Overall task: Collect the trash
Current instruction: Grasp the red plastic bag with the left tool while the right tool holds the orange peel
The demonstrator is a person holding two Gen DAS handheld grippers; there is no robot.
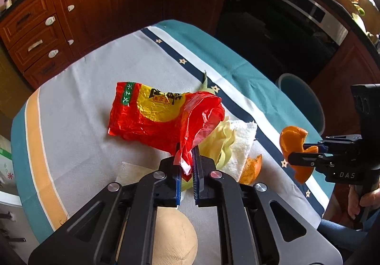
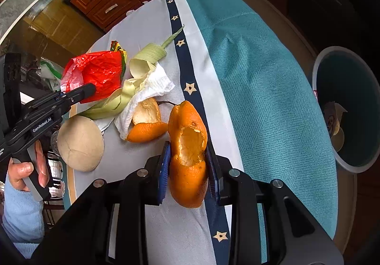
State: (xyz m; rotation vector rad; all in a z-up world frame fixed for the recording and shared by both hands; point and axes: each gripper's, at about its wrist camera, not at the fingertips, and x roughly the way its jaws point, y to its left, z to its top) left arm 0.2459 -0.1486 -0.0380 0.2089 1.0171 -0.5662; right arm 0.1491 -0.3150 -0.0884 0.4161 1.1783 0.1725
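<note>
My left gripper (image 1: 186, 158) is shut on the corner of a red and yellow snack wrapper (image 1: 152, 115) and holds it above the table; it also shows in the right wrist view (image 2: 95, 74). My right gripper (image 2: 188, 158) is shut on a large orange peel (image 2: 188, 146) held above the tablecloth; that peel also shows in the left wrist view (image 1: 293, 143). A second orange peel (image 2: 144, 127), a white paper towel (image 2: 152, 89) and pale green corn husks (image 2: 142, 60) lie on the table. A teal trash bin (image 2: 349, 113) stands beside the table.
A tan round half-shell (image 2: 80, 143) lies near the table's edge. The striped tablecloth (image 2: 261, 74) covers the round table. Wooden cabinets (image 1: 95, 3) and an oven (image 1: 285, 15) stand behind. The bin holds some scraps.
</note>
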